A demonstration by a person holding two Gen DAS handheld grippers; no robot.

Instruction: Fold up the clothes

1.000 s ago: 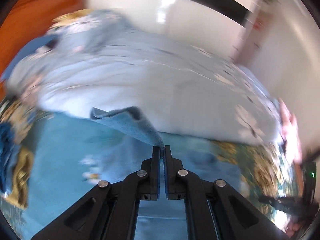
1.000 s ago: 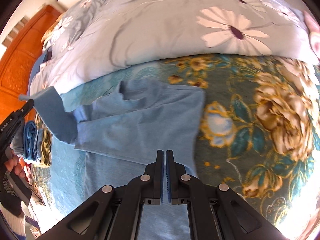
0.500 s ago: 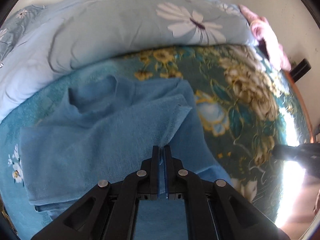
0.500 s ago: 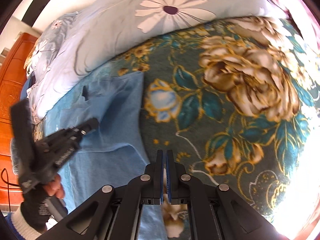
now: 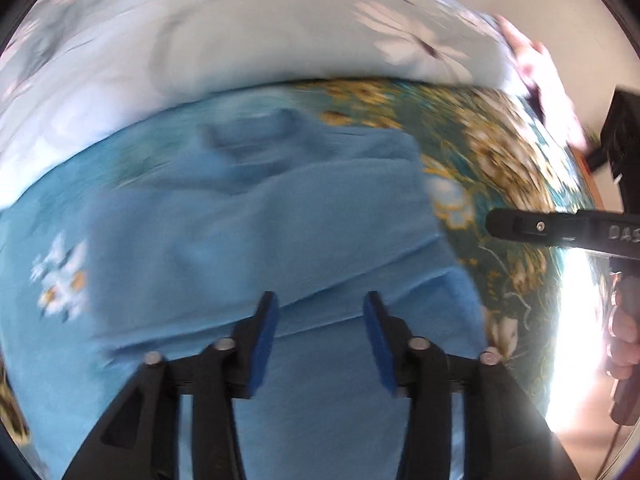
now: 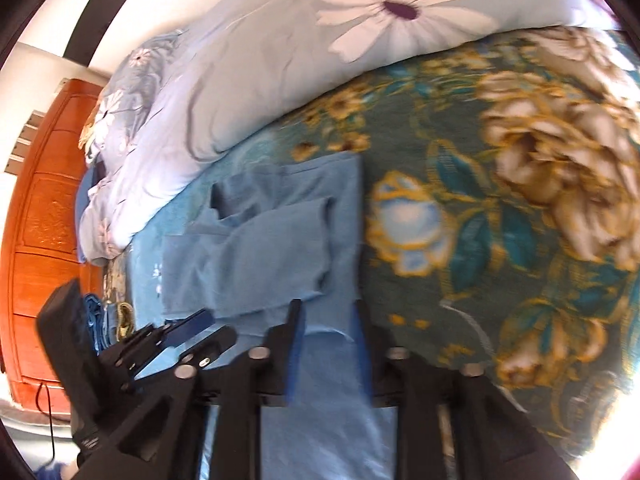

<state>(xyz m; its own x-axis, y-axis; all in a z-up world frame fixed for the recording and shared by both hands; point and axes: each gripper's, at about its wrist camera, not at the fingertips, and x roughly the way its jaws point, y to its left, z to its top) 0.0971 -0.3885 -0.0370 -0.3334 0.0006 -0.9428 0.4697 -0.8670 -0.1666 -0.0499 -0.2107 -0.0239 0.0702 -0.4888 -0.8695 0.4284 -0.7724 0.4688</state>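
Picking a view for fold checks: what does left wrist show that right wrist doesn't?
Left wrist only: the right gripper seen side-on at the frame's right edge, a hand below it, and a pink cloth.

Right wrist only: an orange wooden cabinet, stacked folded clothes beside it, and the left gripper, open.

Both: the blue garment with one sleeve folded across, the floral bedspread, the daisy-print duvet.

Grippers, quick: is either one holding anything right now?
Left gripper: open, holding nothing, above the blue garment.
Right gripper: open, holding nothing.
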